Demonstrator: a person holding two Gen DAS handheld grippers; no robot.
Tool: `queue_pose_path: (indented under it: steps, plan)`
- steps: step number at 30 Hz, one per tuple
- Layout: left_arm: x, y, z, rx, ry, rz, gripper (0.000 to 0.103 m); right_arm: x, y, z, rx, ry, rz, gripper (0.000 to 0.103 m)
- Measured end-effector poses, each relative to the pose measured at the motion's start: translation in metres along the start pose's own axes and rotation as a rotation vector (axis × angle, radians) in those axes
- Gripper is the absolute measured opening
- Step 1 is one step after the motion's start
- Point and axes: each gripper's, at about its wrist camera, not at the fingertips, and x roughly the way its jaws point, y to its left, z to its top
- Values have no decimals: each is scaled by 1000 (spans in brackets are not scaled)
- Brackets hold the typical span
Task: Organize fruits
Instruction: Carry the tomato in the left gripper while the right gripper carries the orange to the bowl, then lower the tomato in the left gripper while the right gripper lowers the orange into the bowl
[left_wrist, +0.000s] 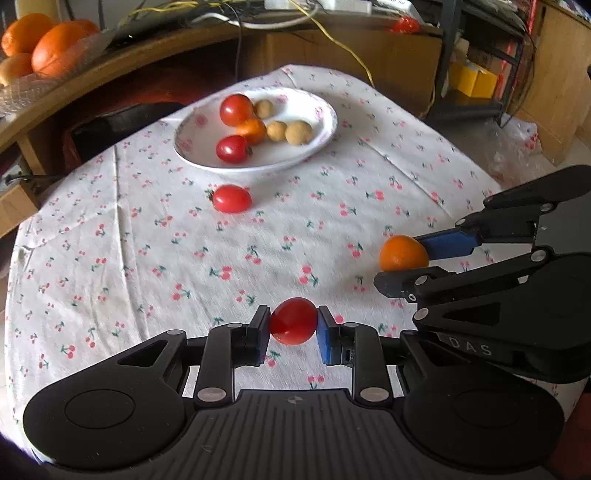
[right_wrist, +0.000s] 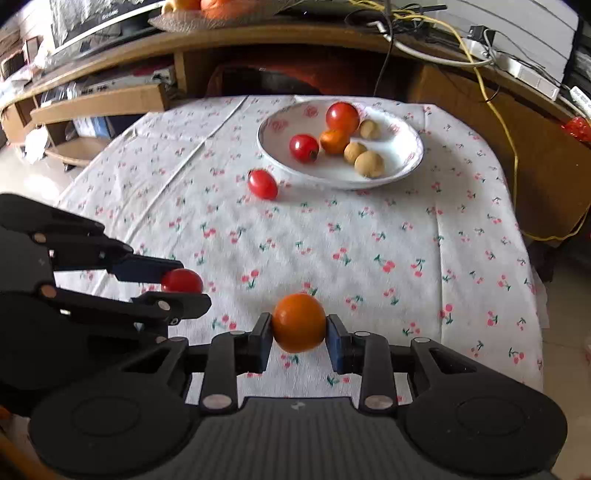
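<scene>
Left gripper (left_wrist: 293, 326) jaws clamped on a small red cherry tomato (left_wrist: 293, 320), right gripper (right_wrist: 299, 330) jaws clamped on a small round orange fruit (right_wrist: 299, 322), both low centre, white floral plate (right_wrist: 406, 162) ahead, upper centre.

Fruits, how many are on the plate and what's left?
Done: six pieces sit on the plate. In hand: left gripper pinches a tomato, right gripper pinches an orange fruit. Left: one loose tomato on the cloth.
</scene>
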Motion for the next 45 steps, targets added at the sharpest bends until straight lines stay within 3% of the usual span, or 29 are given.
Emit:
queue_pose_path:
  steps: [20, 45]
  plan:
    - [-8, 20, 57, -66, -119, 53, 32, -11, -22, 58, 91, -121, -41, 32]
    - [47, 50, 120, -94, -132, 78, 32, 50, -63, 121, 121, -131, -42, 32]
